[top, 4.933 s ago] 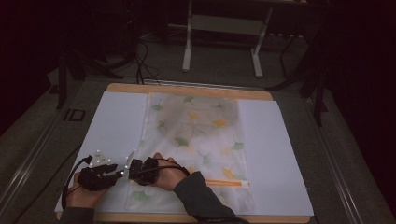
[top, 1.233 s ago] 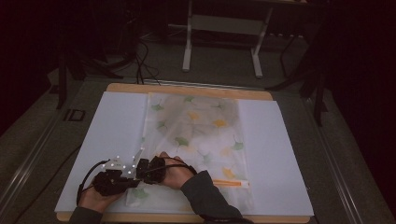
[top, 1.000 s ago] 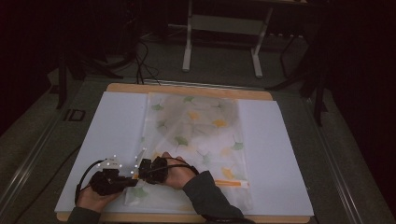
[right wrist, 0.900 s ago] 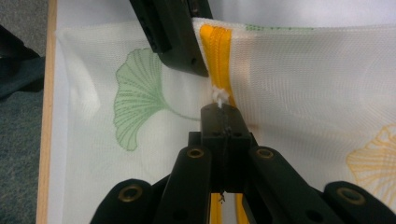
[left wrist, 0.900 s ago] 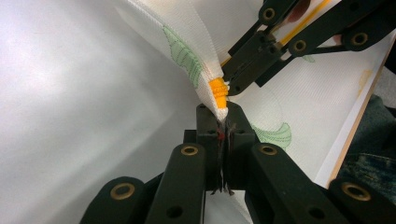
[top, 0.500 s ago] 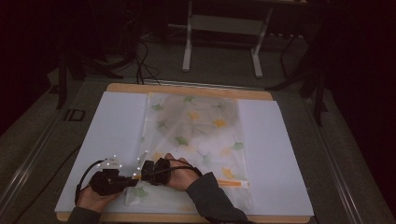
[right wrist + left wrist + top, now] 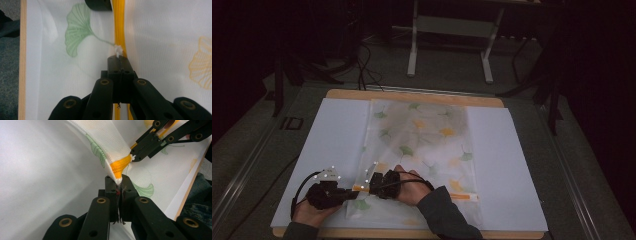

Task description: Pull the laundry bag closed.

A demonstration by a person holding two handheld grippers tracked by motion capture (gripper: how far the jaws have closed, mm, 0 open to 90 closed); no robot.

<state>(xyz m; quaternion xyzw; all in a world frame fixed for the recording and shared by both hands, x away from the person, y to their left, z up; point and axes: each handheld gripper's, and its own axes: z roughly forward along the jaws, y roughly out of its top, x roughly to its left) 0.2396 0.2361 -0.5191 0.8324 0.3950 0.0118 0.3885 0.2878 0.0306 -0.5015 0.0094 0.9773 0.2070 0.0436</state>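
Got my left gripper (image 7: 119, 185) clamped tight on the orange zipper end (image 7: 120, 167) of the mesh bag (image 7: 422, 145), right gripper (image 7: 118, 58) pinched on the white zipper pull (image 7: 117, 50) just ahead; I reckon pull steady along the track, keep it taut.

- The wooden table (image 7: 412, 96) carries everything; its pale timber edge shows along the far side and along the near side.
- A white sheet (image 7: 337, 135) lies flat on the table and covers nearly all of its top.
- A translucent mesh bag (image 7: 422, 145) printed with green and yellow ginkgo leaves lies on the middle of the white sheet, with an orange zipper strip (image 7: 459, 196) near the bag's near end.
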